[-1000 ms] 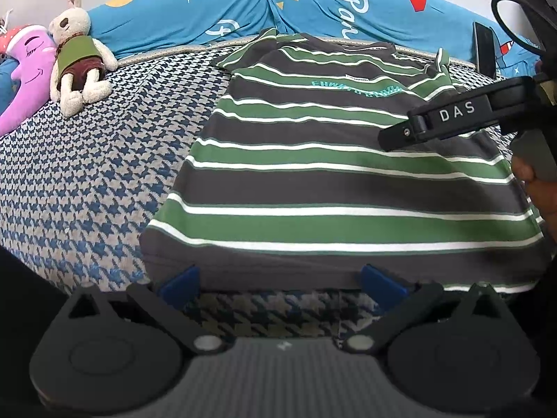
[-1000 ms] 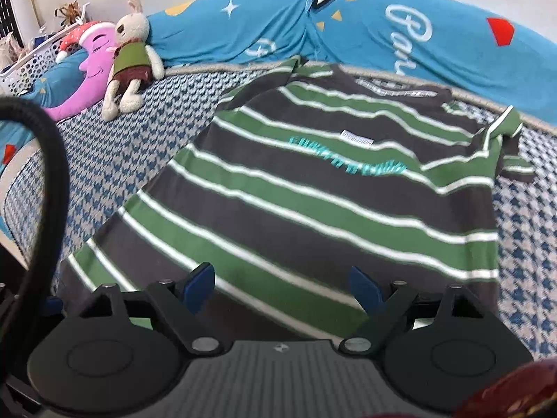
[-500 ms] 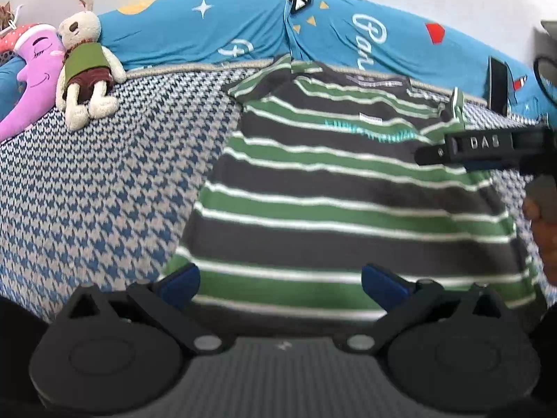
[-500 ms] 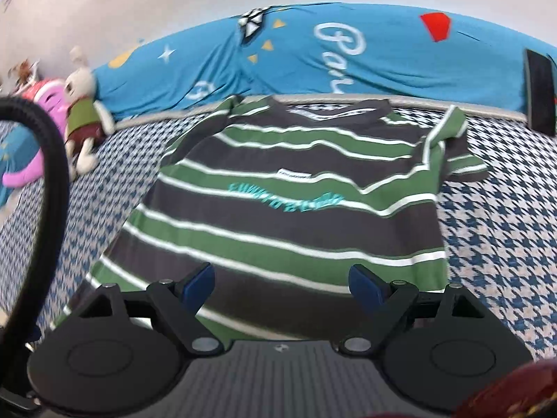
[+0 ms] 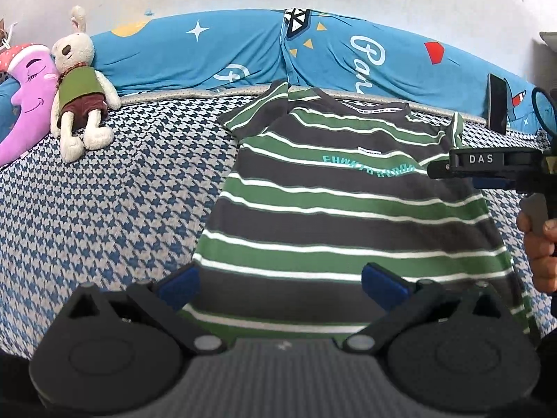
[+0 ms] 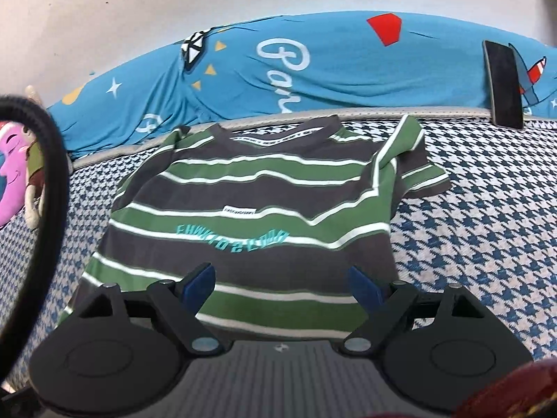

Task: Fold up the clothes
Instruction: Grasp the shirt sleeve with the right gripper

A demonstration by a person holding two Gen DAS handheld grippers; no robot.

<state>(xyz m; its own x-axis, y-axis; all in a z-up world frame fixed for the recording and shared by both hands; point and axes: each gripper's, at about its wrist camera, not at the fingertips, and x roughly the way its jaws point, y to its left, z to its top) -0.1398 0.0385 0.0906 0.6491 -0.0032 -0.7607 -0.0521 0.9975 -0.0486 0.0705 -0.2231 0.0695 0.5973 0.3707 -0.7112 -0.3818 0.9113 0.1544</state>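
A green and dark grey striped T-shirt (image 5: 348, 202) (image 6: 257, 209) lies spread on the houndstooth bed cover, collar toward the wall, its right sleeve crumpled upward. My left gripper (image 5: 278, 284) hovers open above the shirt's hem, nothing between its blue-padded fingers. My right gripper (image 6: 282, 282) also stands open above the lower part of the shirt. In the left wrist view the right gripper's black body (image 5: 487, 167) juts in from the right, with a hand (image 5: 539, 244) holding it.
A blue printed pillow (image 5: 313, 55) runs along the wall. A plush rabbit (image 5: 80, 83) and a purple moon toy (image 5: 24, 94) lie at the far left. A black phone (image 6: 503, 83) leans on the pillow at right. A black cable (image 6: 48, 181) loops at left.
Both grippers have risen and pulled back from the shirt's hem, so more of the shirt and the wall shows. The shirt lies flatter and has not otherwise moved.
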